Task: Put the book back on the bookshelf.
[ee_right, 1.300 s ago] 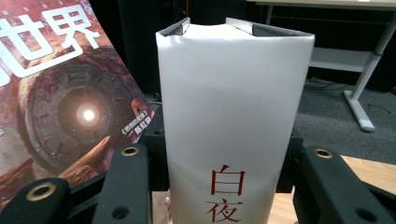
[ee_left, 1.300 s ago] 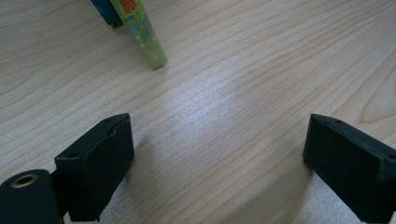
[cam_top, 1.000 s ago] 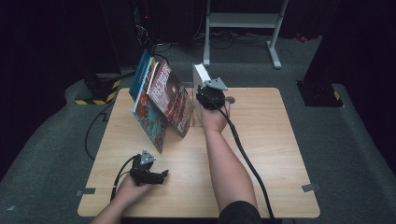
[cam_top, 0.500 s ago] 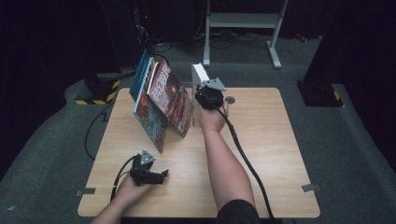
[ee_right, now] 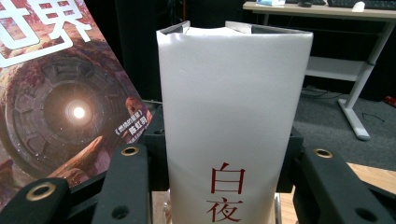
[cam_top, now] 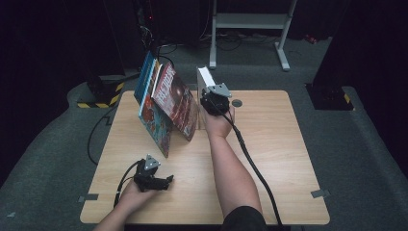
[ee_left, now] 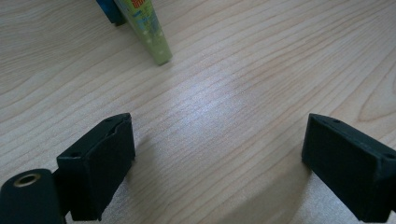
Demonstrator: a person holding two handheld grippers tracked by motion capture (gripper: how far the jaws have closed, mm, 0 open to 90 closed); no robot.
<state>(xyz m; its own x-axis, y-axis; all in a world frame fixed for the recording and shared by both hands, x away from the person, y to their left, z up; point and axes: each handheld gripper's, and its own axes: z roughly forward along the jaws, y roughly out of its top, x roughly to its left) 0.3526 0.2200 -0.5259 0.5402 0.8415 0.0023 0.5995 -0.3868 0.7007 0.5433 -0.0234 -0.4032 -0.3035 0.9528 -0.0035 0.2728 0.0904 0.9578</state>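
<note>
A white book [cam_top: 206,79] with red characters on its spine [ee_right: 233,116] stands upright at the back middle of the table. My right gripper [cam_top: 207,92] is shut on it, one jaw on each cover [ee_right: 224,149]. Just left of it, several books lean together: one with a red cover [cam_top: 178,98] [ee_right: 60,107], a blue and orange one [cam_top: 155,122] and blue ones behind [cam_top: 144,79]. My left gripper [cam_top: 166,182] lies at the front left of the table, open, with bare wood between its jaws [ee_left: 219,154]. Ahead of it show the bottom corners of a green book [ee_left: 147,32] and a blue book [ee_left: 109,11].
The wooden table [cam_top: 269,144] has a small dark round hole [cam_top: 236,102] right of the white book. Cables trail from both grippers over the table. Behind the table stands a white desk frame [cam_top: 250,21]; a yellow-and-black striped block [cam_top: 103,98] lies on the floor at left.
</note>
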